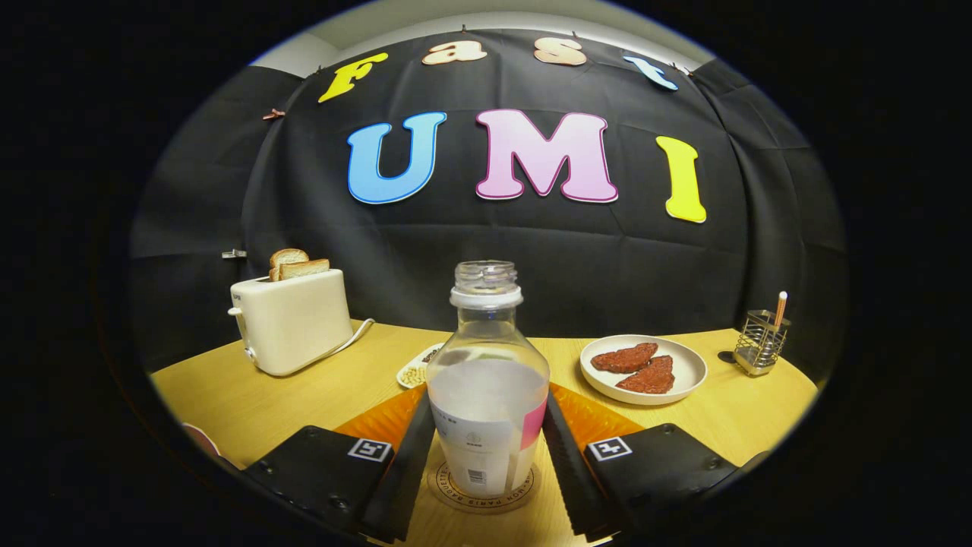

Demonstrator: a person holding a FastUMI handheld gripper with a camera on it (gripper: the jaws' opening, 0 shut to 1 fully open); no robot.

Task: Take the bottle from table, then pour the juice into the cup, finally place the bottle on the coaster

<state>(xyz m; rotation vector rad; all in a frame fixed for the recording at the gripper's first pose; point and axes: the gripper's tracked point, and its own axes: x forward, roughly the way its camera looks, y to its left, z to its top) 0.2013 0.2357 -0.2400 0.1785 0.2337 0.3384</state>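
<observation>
Wooden counter (250, 410) carries the uncapped bottle (487, 395) upright on the coaster (481, 495), its likely final resting place. Both claw (486, 463) fingers (406, 471) flank its sides, though whether they grip or have let go I cannot tell.

A black cloth wall (592, 258) hangs in soft folds beyond the tool, pinned along its top edge, with a strip of pale wall or ceiling (456, 19) showing above it. A light wooden tabletop (250, 403) stretches ahead of the tool to the cloth's foot, evenly lit and faintly glossy. Darker cloth panels (190, 213) close in either side.
</observation>
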